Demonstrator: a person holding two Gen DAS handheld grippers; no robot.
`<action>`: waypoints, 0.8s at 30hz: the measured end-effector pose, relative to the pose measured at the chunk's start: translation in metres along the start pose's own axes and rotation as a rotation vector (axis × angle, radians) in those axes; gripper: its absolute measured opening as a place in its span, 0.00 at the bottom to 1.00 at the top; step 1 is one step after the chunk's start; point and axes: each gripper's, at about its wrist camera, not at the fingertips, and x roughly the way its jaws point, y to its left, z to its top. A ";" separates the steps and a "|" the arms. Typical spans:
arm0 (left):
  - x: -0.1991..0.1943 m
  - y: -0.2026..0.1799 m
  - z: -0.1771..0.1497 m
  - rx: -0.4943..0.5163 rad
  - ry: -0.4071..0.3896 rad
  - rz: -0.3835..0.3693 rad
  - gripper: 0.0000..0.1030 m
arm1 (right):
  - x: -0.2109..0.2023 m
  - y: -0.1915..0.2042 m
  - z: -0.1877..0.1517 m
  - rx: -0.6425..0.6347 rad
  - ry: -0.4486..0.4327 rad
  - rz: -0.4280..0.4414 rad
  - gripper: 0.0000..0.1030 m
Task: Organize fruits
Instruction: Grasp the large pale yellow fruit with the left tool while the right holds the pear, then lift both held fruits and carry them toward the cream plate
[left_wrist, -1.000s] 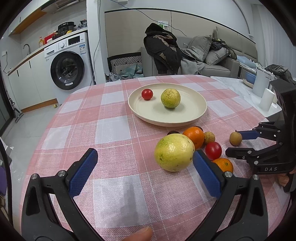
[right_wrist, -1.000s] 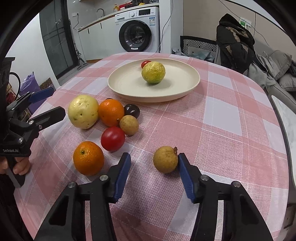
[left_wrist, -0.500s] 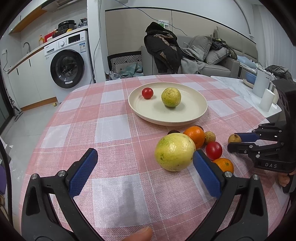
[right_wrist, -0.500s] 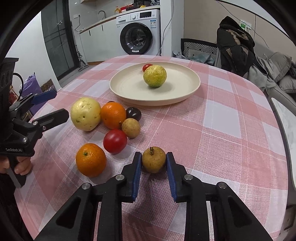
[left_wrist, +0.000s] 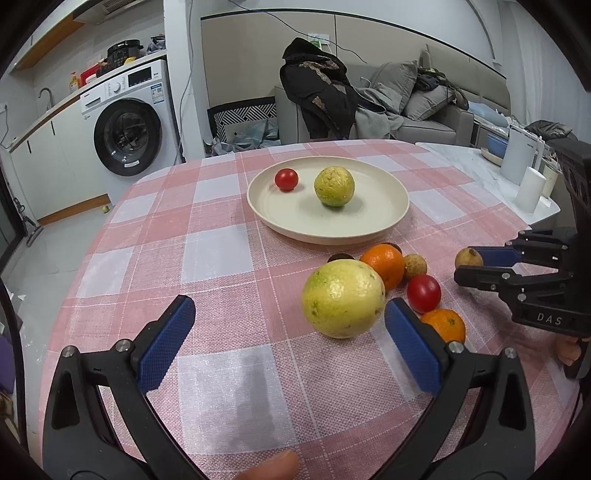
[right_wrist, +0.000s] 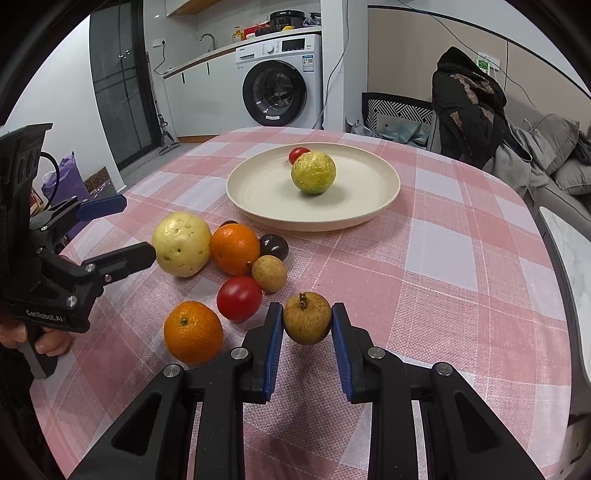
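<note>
With its jaws closed in from wide, the right claw (right_wrist: 307, 323) now pinches the brown longan (right_wrist: 307, 318): grasp made, ready to carry to the plate (right_wrist: 255, 210).

Left wrist view: left claw (left_wrist: 290, 345) gapes wide and holds nothing, unmoved; the big pale-yellow guava (left_wrist: 342, 298), dimpled and round, sits just ahead beside its right pad; glossy tomato (left_wrist: 423, 293) and pebbled oranges lie further right. Right wrist view: both blue ribbed pads press the longan's dull, rough, stemmed skin; the smooth cream plate lies well ahead on the checked woven cloth of the bench (right_wrist: 461, 266), already bearing a green guava (right_wrist: 313, 172) and a small tomato (right_wrist: 297, 154).
</note>
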 end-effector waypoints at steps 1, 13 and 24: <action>0.001 -0.001 0.000 -0.005 0.006 -0.013 0.99 | 0.000 0.000 0.000 0.001 -0.002 -0.001 0.27; 0.023 -0.001 0.012 -0.075 0.087 -0.155 0.76 | 0.000 0.000 0.000 -0.002 0.002 -0.005 0.27; 0.029 -0.007 0.010 -0.066 0.111 -0.228 0.52 | 0.001 -0.001 0.000 -0.001 0.001 -0.003 0.27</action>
